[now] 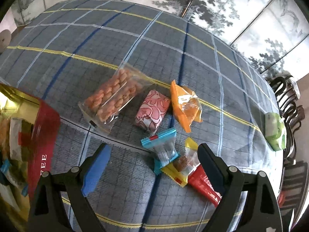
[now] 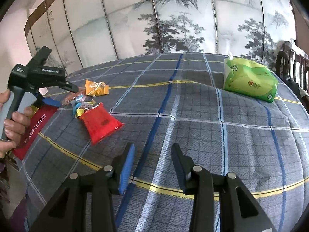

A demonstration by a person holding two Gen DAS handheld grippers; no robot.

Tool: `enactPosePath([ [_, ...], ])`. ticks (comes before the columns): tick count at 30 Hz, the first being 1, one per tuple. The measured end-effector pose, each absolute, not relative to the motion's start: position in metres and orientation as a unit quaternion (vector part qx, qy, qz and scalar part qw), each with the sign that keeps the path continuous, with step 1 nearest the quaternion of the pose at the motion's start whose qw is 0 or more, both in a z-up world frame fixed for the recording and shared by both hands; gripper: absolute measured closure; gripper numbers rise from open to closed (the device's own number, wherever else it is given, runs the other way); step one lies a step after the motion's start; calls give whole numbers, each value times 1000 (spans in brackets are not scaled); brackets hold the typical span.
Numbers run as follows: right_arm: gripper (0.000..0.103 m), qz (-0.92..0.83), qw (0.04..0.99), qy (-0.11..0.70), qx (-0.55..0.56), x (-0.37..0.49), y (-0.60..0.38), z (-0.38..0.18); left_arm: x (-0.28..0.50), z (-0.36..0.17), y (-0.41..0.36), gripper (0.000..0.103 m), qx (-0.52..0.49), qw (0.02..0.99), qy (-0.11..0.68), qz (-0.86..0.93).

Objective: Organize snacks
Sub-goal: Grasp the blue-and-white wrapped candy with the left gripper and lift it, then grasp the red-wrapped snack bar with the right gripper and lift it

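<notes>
Several snacks lie on the plaid tablecloth (image 1: pixel 135 44). They are a clear bag of orange twists (image 1: pixel 112 98), a pink patterned packet (image 1: pixel 151 112), an orange packet (image 1: pixel 183 104), a blue-edged clear packet (image 1: pixel 162 150), a yellow-edged packet (image 1: pixel 183 164) and a red packet (image 1: pixel 202 185). My left gripper (image 1: pixel 154 145) is open and points down over the blue-edged and yellow-edged packets, gripping nothing. A red and gold toffee box (image 1: pixel 42 135) stands at its left with wrappers inside. My right gripper (image 2: pixel 153 145) is open over bare cloth, to the right of the red packet (image 2: pixel 100 123).
A green tissue pack (image 2: pixel 249 81) lies at the table's far right, near dark wooden chair backs (image 2: pixel 293 61). A painted folding screen (image 2: pixel 173 19) stands behind the table. A hand (image 2: pixel 13 123) holds the left gripper (image 2: pixel 67 97) above the toffee box (image 2: pixel 34 127).
</notes>
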State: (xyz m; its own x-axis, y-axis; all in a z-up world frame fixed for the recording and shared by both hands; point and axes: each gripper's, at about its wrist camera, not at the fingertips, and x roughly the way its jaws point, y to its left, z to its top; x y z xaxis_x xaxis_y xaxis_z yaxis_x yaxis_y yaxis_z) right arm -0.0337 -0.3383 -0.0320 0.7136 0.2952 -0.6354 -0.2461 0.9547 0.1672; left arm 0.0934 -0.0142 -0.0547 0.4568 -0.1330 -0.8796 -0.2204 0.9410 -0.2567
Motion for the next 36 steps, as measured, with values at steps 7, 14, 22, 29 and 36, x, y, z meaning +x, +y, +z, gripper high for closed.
enactPosePath([
  [7,62,151,926,345,35,-36,-339,-31,99,-67,-13,19,-184,829,525,48],
  [14,62,152,926,345,36,-37,-339,-31,108,-74,-24,51,-167,823,539,60],
  [22,62,151,925,345,46,-37,-341,-29,67,-64,-25,80,-144,843,515,62],
  [29,62,210,907,363,23,-29,-324,-25,-2,-51,-16,79,-141,851,505,44],
  [36,35,288,887,357,-50,0,-269,-13,-36,-43,-19,79,-131,850,510,18],
])
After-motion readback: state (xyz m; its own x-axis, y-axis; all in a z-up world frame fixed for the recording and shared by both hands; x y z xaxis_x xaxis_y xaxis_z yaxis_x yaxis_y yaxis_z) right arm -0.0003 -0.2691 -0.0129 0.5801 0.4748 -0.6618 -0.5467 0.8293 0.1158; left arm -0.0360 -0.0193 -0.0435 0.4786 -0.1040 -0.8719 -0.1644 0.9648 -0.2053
